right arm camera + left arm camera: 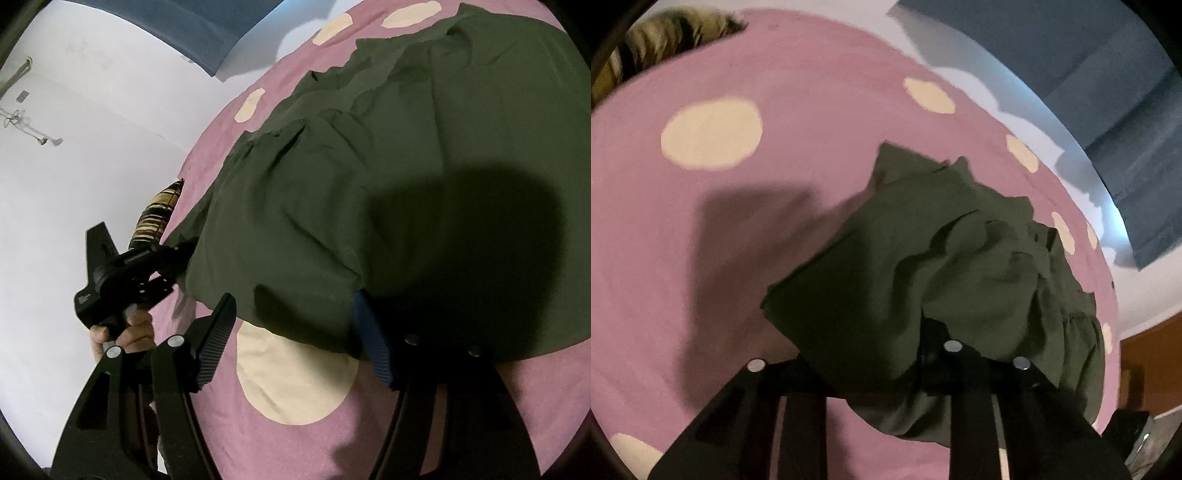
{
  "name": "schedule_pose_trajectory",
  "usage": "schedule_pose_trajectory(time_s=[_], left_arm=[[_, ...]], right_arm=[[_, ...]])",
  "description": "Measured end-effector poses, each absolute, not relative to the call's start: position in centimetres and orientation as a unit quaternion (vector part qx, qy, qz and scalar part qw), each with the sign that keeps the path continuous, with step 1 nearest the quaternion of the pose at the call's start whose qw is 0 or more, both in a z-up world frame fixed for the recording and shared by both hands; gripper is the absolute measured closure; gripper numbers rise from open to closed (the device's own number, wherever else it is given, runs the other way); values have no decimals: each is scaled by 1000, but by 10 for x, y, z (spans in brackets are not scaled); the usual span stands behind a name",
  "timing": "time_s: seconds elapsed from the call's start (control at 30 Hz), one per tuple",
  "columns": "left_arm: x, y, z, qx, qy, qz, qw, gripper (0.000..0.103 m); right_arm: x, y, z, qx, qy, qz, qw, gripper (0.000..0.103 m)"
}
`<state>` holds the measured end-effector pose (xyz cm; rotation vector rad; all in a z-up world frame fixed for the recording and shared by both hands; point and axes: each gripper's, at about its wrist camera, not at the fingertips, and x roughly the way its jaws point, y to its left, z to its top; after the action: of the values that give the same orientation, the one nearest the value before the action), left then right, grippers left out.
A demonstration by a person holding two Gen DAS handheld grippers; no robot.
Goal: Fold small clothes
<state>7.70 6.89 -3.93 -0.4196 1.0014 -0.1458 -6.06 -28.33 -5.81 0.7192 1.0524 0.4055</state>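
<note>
garment (923, 266) | olive, bunched on pink spotted bedcover (738, 229) | left gripper (882, 354) pinching one edge, thin bite, could slip if tugged | right gripper (295, 325) spread, hem between fingers, ungripped, so fold might drag lopsided

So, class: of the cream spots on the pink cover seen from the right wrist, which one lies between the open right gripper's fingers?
The big cream spot, partly under the green garment; the other spots are small, along the far edge.
</note>
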Motion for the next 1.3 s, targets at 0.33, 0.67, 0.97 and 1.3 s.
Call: schedule_pose_trajectory(time_s=[0.33, 0.67, 0.97, 1.3], left_arm=[[69, 37, 6, -127, 431, -87, 889, 85], [48, -27, 57, -57, 387, -126, 912, 87], [29, -106, 79, 3, 375, -181, 909, 88], [-2, -192, 68, 82, 368, -212, 901, 88]], right_arm=[[-66, -262, -43, 312, 478, 217, 792, 35], [-69, -278, -56, 365, 466, 242, 768, 36], [-80, -271, -67, 334, 485, 287, 756, 26], [-124, -336, -20, 325, 452, 257, 790, 26]])
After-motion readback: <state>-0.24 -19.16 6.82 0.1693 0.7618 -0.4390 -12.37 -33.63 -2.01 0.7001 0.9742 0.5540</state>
